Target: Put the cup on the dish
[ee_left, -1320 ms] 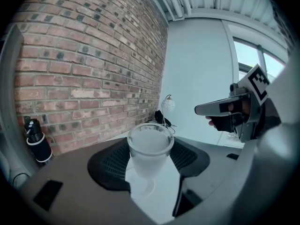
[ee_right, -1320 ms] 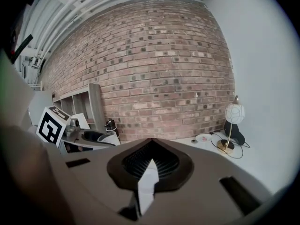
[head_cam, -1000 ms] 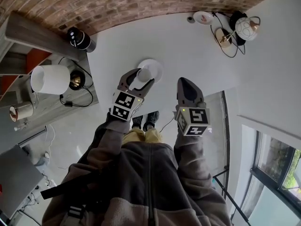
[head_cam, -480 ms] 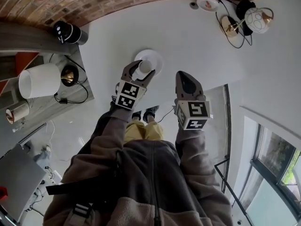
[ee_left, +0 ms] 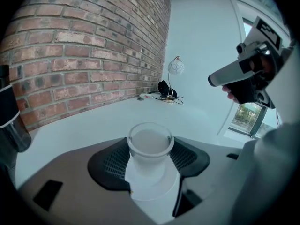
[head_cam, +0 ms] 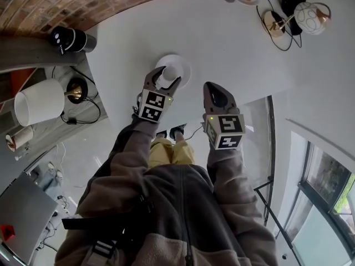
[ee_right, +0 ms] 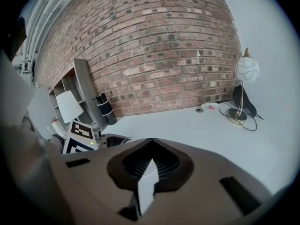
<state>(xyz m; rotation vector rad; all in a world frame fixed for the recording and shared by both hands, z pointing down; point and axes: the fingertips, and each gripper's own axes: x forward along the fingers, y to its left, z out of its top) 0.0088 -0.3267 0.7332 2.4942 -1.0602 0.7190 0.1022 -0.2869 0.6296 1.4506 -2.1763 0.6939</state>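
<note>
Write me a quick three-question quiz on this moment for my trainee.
1. True or false: the left tongs are shut on the white cup.
2. Seen from the head view, the cup is over: A) the white dish B) a tray C) a bowl.
3. Which tongs hold nothing?

Key: 1 true. 2 A. 3 the right tongs, shut and empty.

The left gripper (head_cam: 165, 77) and cup (head_cam: 170, 72) hide much of the dish (head_cam: 184, 70).
</note>
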